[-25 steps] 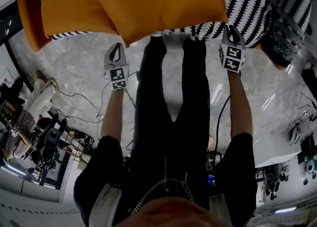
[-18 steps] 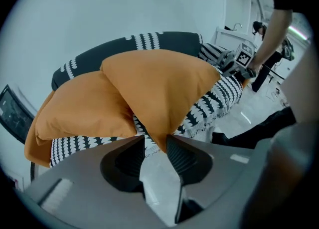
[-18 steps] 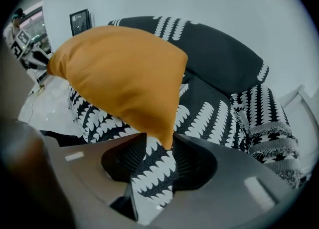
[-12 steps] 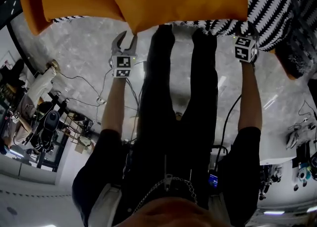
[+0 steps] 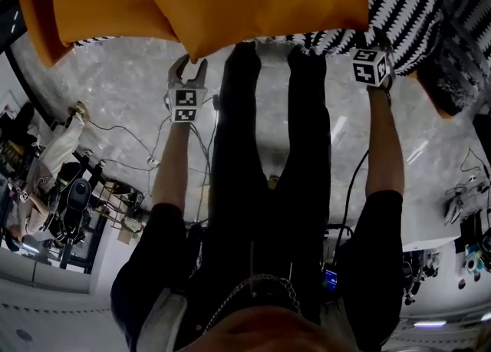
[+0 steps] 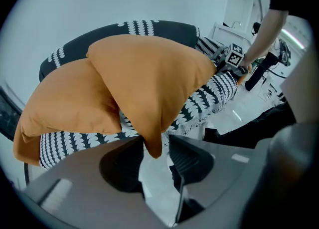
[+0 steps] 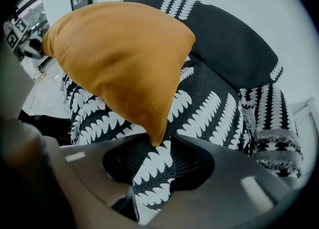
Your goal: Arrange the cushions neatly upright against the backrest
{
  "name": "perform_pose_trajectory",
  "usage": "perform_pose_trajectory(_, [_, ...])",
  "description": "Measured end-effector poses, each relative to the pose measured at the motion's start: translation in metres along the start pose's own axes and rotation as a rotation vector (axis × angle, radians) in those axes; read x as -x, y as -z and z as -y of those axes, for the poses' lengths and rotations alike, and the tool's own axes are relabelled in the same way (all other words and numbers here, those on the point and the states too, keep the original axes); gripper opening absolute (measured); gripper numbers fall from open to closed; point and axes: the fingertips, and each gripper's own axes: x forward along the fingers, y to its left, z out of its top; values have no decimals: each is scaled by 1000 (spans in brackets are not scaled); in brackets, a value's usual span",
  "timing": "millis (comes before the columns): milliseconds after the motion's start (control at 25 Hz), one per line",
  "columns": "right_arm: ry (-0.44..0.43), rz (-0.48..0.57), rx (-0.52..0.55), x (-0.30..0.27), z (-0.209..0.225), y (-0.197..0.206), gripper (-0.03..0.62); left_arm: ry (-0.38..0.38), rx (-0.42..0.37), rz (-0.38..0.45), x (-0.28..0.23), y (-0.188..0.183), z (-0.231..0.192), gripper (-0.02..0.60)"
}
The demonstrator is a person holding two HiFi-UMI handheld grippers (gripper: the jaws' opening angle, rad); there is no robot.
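Orange square fabric cushion (image 6: 149,78) lay across the black-and-white patterned sofa (image 7: 219,108) seat, overlapping a second orange cushion (image 6: 65,103), long axis along the seat, lower corners pointing at the person. Judged soft, light, floppy: pinch the corners. Left gripper (image 6: 155,148) jaws, just opening, stood apart around one corner; right gripper (image 7: 159,148) jaws, just closing, apart at the other.

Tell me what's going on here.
A person stands at a patterned sofa with tongs in each hand. The front orange cushion overlaps a second cushion. Its lower corners sit between the left tongs, just opening, and the right tongs, just narrowing; neither grips.
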Motion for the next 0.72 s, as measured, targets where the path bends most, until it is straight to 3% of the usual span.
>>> perform_pose_trajectory(80, [-6,13,72,-7,-6,-8,74,-18,1,12,-7,-8,-9,83])
perform_pose_trajectory(200, [-1,29,124,-4,-5,-8,47,-37,1,17,-2,-16,-5,67])
perform_pose_trajectory(720, [-103,175,65,62,23,-35,32,-72,7,93,58,-80,16,43])
